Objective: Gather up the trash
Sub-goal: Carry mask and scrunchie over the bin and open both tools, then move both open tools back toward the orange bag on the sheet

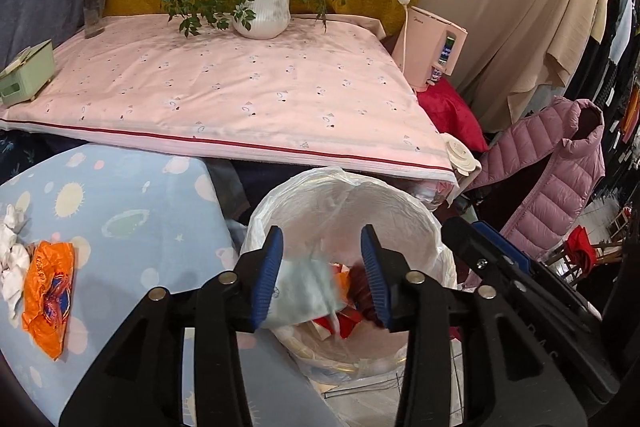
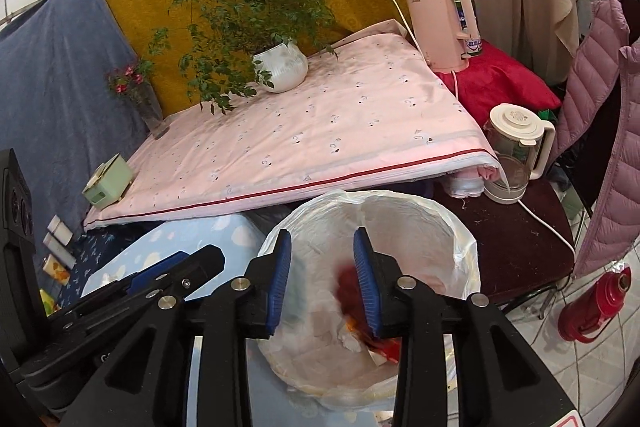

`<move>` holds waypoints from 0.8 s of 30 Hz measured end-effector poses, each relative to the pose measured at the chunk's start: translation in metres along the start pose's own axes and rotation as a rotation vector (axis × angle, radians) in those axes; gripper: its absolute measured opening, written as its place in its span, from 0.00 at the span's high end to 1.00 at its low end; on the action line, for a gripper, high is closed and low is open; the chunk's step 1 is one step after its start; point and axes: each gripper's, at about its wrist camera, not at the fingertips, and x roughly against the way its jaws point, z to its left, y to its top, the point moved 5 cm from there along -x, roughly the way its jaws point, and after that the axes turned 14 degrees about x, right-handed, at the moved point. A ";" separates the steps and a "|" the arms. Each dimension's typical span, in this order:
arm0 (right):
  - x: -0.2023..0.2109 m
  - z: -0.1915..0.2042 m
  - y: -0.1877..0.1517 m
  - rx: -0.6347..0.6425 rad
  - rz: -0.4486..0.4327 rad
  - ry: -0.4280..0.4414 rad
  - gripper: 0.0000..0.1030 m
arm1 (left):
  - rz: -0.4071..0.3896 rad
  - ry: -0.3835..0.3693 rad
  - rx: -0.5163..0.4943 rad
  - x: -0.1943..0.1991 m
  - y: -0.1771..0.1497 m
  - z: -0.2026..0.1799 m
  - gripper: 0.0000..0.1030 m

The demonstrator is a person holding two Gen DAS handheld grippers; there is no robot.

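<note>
A: White plastic, that's the liner of the round trash bin (image 1: pixel 344 211), and we've got both claws above its mouth. Left claw (image 1: pixel 322 275) apart, pale crumpled wrapper (image 1: pixel 304 291) falling loose between its pads; right claw (image 2: pixel 322 281) apart too, holding nothing.

B: So we judge that load delivered. An orange crumpled plastic bag (image 1: pixel 48 287) and white tissue wads (image 1: pixel 12 259) remain on the blue planet-print cloth (image 1: pixel 132 211).

A: The bin contents are blurred, and our claws block its near rim.
</note>
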 end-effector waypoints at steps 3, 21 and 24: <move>0.000 0.004 0.001 0.004 -0.001 0.005 0.66 | -0.006 0.019 0.009 0.001 0.001 0.006 0.58; 0.001 0.052 0.004 0.079 0.007 0.054 0.62 | -0.043 0.094 0.097 0.023 0.006 0.066 0.56; 0.000 0.065 0.004 0.097 0.010 0.065 0.62 | -0.052 0.107 0.116 0.029 0.007 0.079 0.56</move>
